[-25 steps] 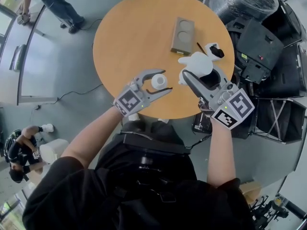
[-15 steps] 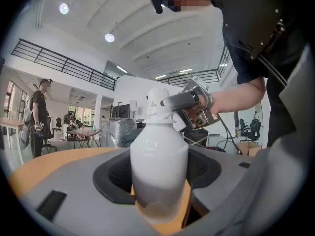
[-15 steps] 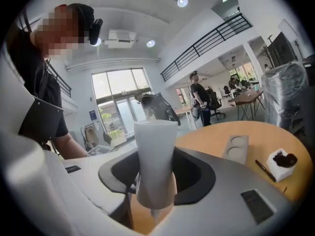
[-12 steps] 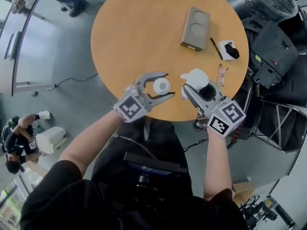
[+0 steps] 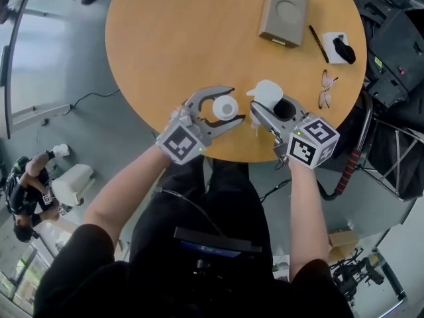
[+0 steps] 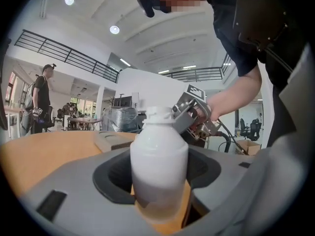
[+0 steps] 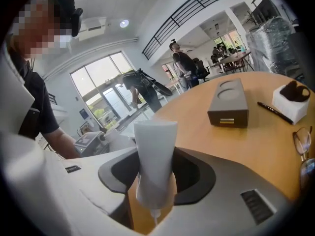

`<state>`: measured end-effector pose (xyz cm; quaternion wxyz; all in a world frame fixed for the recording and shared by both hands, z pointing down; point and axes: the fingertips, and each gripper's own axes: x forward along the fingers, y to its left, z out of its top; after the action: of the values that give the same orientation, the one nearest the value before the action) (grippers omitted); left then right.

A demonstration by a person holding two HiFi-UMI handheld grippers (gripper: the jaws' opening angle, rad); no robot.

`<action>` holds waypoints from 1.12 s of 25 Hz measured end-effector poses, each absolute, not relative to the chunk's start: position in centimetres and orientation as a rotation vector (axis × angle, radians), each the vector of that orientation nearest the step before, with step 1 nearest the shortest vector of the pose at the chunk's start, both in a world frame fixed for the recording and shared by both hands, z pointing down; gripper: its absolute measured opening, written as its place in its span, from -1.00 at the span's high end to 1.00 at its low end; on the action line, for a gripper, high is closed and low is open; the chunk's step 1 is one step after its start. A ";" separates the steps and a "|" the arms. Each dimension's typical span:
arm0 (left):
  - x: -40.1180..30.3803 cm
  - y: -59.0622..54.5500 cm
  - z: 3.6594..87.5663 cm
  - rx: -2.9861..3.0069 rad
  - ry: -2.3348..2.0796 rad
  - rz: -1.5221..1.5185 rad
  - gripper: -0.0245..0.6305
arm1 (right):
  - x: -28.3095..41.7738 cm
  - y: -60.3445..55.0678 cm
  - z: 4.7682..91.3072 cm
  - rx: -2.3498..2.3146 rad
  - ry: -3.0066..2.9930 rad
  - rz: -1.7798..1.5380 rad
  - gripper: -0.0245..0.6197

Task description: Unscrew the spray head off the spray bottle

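The left gripper (image 5: 236, 105) has its jaws wide, and they hold the white spray bottle (image 6: 158, 161) by its round body. The bottle stands straight up near the front edge of the round wooden table (image 5: 172, 38). Its top has no spray head on it, and from above the neck looks like an open ring. The lower part of the bottle looks a bit darker than the top part. That may be water inside, but it is hard to tell. It is also hard to tell if the bottle's bottom touches the table.

The right gripper (image 5: 266, 106) is just beside the left one. Its jaws are about half way apart and they hold the white spray head (image 7: 153, 151). A thin tube (image 7: 155, 216) hangs down from the bottom of the spray head. The spray head and the bottle are apart.

Further back on the table lies a brown box (image 5: 283, 10) with two round dents in its top. Near it are a black pen (image 5: 318, 43), a small white block (image 5: 341, 48) with something black on it, and a pair of glasses (image 5: 325, 89).
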<state>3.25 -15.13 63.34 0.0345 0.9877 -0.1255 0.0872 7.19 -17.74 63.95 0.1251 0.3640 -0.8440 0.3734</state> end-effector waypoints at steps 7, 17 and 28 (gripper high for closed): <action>4.4 -16.5 68.0 3.020 -0.387 0.307 -0.01 | 7.0 -19.0 71.3 1.002 -2.346 1.208 0.29; 5.1 -17.4 70.8 3.019 -0.382 0.331 -0.01 | 6.8 -19.9 74.9 0.924 -2.286 1.333 0.29; 4.6 -17.7 72.3 2.982 -0.382 0.342 -0.01 | 6.6 -20.7 76.8 0.916 -2.243 1.294 0.28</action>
<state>4.62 -17.69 72.27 0.0579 0.9839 -0.1260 0.1129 6.56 -20.73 76.80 0.1963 0.3271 -0.8007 0.4619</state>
